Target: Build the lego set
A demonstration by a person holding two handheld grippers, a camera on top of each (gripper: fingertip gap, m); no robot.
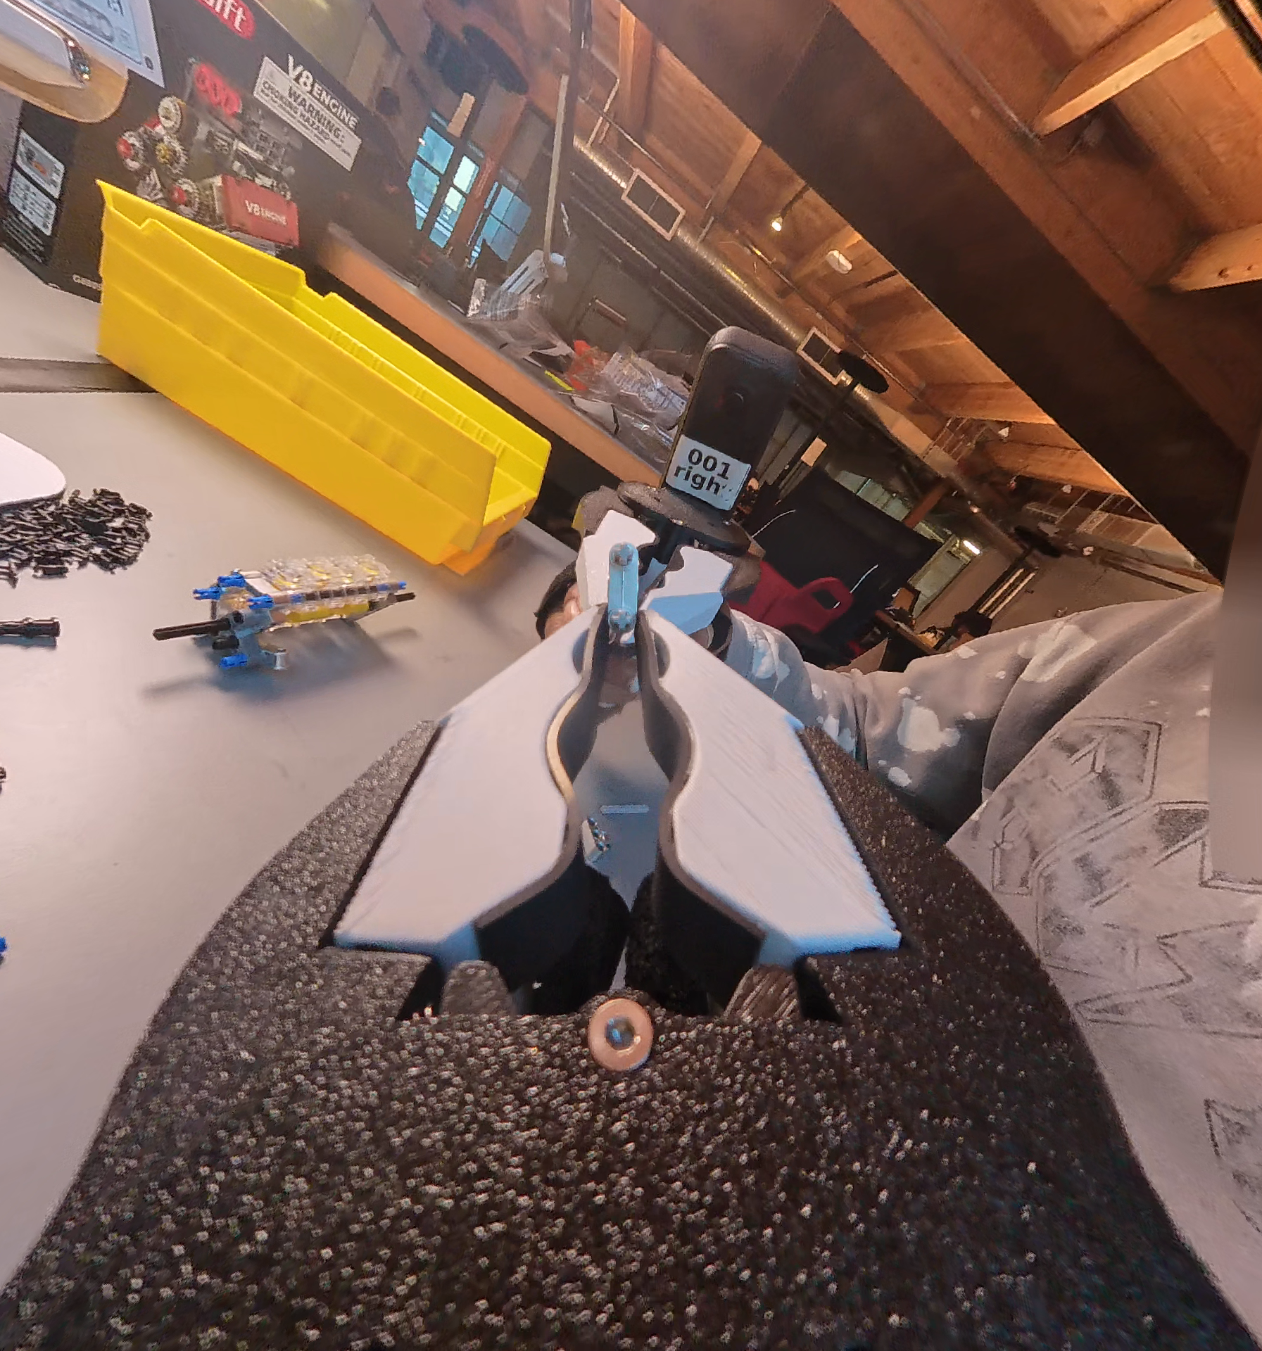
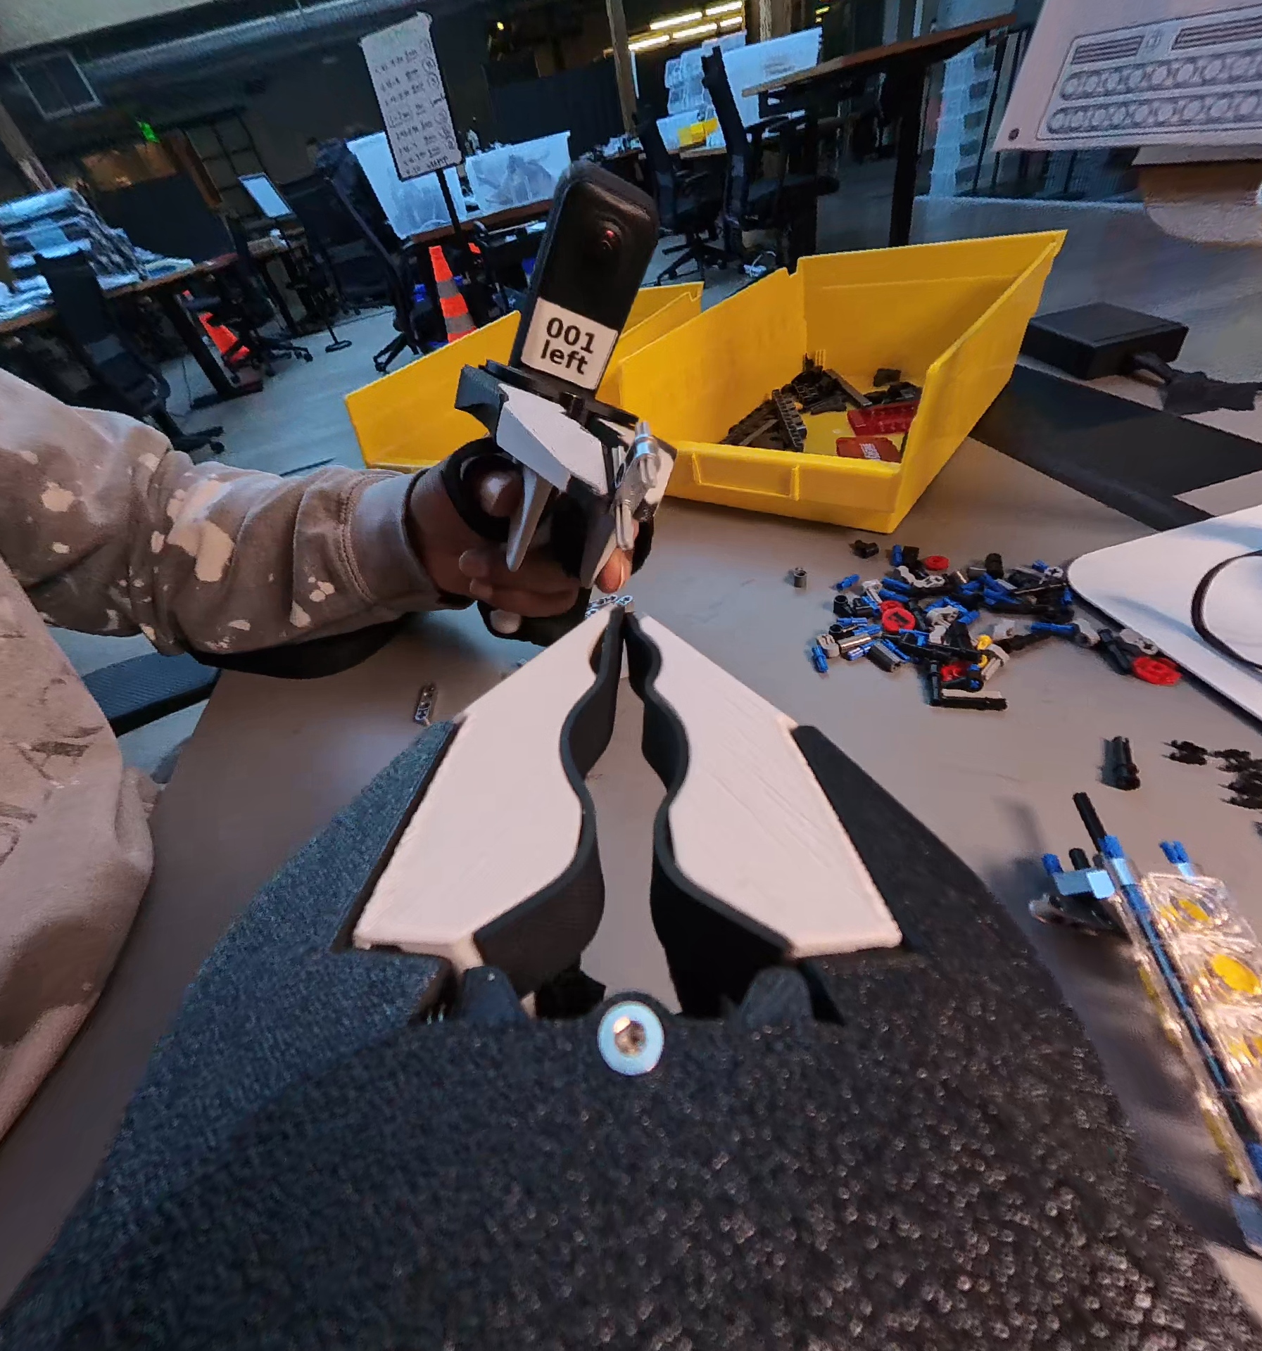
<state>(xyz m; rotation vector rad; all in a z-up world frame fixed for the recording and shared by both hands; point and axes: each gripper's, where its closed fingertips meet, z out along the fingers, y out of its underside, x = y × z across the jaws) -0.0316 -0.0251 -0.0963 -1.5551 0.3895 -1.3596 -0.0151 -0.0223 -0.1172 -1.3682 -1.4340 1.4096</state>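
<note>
My left gripper is shut on a small light grey beam and holds it upright above the grey table. In the right wrist view the left gripper is held in a hand, with the beam at its tips. My right gripper is shut, just below and in front of the left one. A tiny grey piece shows at its tips; I cannot tell whether it is pinched. The right gripper faces the left one, right behind the beam.
Yellow bins stand at the back; one holds black and red parts. A clear, yellow and blue assembly lies on the table. There are also black pins, mixed small parts, a white board and a printed box. My left and right fingertips are right by each other.
</note>
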